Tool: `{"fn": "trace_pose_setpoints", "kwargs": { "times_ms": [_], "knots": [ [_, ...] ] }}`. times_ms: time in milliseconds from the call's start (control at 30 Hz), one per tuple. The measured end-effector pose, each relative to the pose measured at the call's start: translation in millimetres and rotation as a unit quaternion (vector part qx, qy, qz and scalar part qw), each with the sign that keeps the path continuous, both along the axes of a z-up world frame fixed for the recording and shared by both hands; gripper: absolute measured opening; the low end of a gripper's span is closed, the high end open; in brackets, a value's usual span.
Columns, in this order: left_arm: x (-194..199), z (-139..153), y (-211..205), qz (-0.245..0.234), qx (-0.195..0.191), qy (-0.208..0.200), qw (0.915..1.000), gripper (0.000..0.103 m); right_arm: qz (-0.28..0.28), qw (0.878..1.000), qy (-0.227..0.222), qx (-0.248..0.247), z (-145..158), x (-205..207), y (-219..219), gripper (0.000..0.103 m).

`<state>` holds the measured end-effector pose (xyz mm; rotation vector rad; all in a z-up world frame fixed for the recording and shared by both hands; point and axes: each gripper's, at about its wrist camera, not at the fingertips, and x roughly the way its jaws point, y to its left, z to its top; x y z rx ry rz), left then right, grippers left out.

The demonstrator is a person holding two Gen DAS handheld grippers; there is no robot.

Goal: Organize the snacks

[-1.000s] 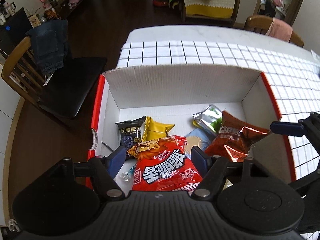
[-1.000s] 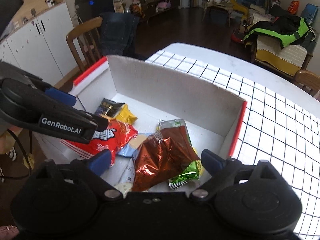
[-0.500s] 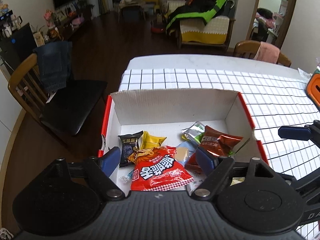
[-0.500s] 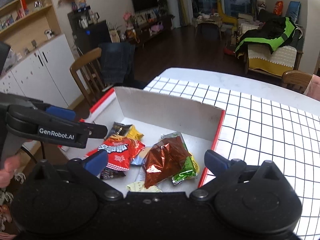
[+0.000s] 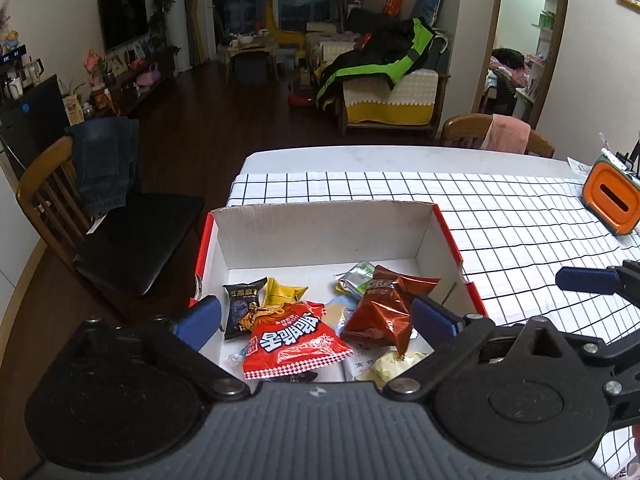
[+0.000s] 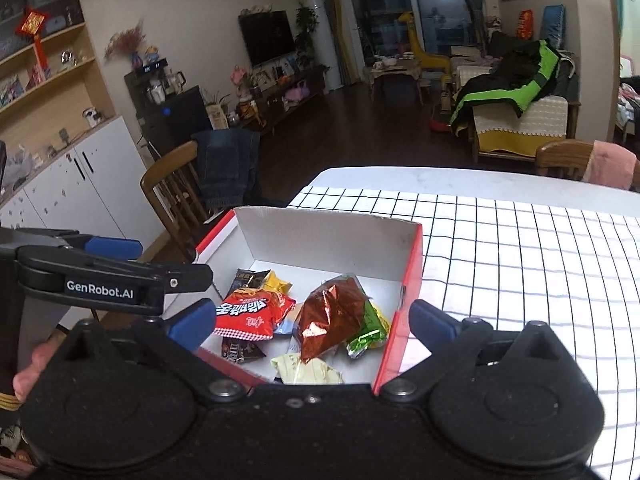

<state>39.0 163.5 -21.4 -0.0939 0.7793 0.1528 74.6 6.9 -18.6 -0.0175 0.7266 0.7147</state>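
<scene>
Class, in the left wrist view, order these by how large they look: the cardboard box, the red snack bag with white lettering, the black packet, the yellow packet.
1. cardboard box
2. red snack bag
3. black packet and yellow packet: too alike to rank, and the red bag overlaps both.

Dark wood floor (image 5: 224, 112), wall-mounted television (image 5: 122, 18), sofa (image 5: 390, 98) under a jacket.
</scene>
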Motion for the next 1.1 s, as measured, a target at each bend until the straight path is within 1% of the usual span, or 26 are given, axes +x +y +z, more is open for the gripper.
{"fn": "trace_pose_setpoints", "kwargs": {
  "times_ms": [100,300,567,667,967,1100],
  "knots": [
    [-6,0,-4,-0.002,0.000,-0.003,1.0000,0.103,-0.014,1.000,-0.006,0.000,0,-8,-2,0.103],
    [-17,-1,-6,0.001,-0.009,0.000,1.0000,0.103,-0.040,0.999,-0.002,0.014,-2,-17,-7,0.103],
    [-25,-3,-8,0.008,-0.010,-0.003,0.9999,0.103,-0.048,0.999,-0.013,0.015,-2,-26,-7,0.103],
    [-27,-3,-8,0.009,-0.011,-0.004,0.9999,0.103,-0.047,0.999,-0.011,0.015,-2,-27,-6,0.103],
    [-30,-2,-7,0.007,-0.013,-0.009,0.9998,0.103,-0.069,0.997,-0.007,0.022,-3,-26,-12,0.103],
    [-32,-2,-8,0.007,-0.013,-0.010,0.9998,0.103,-0.069,0.997,-0.002,0.024,-5,-27,-11,0.103]
  ]
}}
